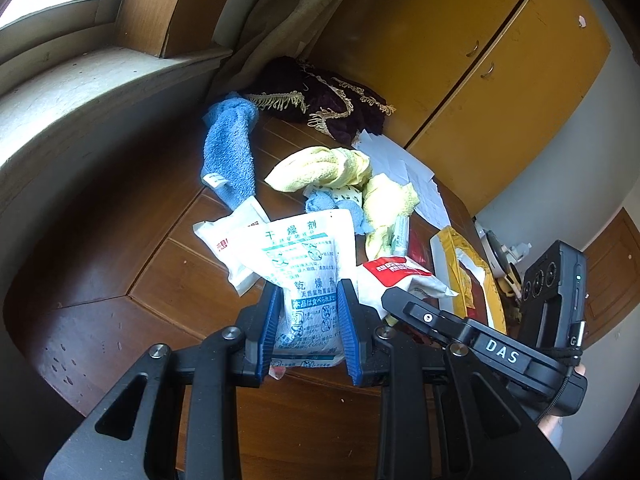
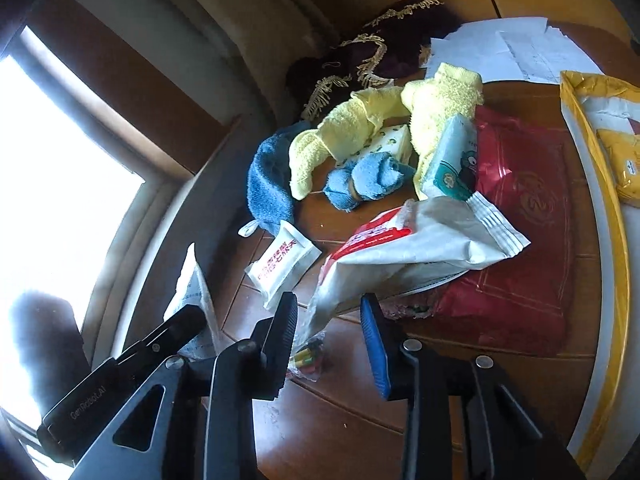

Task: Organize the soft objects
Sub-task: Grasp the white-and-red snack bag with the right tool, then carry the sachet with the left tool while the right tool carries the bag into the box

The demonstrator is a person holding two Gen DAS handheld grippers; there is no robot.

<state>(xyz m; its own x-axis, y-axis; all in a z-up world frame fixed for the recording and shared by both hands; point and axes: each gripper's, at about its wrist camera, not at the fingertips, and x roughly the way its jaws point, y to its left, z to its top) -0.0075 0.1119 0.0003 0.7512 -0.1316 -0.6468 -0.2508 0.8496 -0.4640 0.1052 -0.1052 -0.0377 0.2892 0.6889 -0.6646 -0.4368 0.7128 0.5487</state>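
My left gripper (image 1: pixel 308 286) is shut on a white desiccant packet (image 1: pixel 306 264) with blue-green print, held up over the wooden table (image 1: pixel 160 280). The right wrist view shows that packet (image 2: pixel 192 288) at the lower left. My right gripper (image 2: pixel 327 308) is open, its jaws either side of the lower corner of a crumpled white-and-red pouch (image 2: pixel 420 248). Behind lie a blue towel (image 1: pixel 230 152) (image 2: pixel 268 184), a twisted yellow towel (image 1: pixel 320 168) (image 2: pixel 360 128), a small rolled blue cloth (image 2: pixel 368 180) and a white sachet (image 2: pixel 282 266) with red print.
A dark fringed cloth (image 1: pixel 320 96) and white papers (image 2: pixel 500 48) sit at the table's back. A tissue pack (image 2: pixel 452 160), a red bag (image 2: pixel 520 220) and a yellow mailer (image 2: pixel 600 140) fill the right side. A small clear bag (image 2: pixel 308 356) lies under my right gripper. Left is a windowsill (image 1: pixel 80 92).
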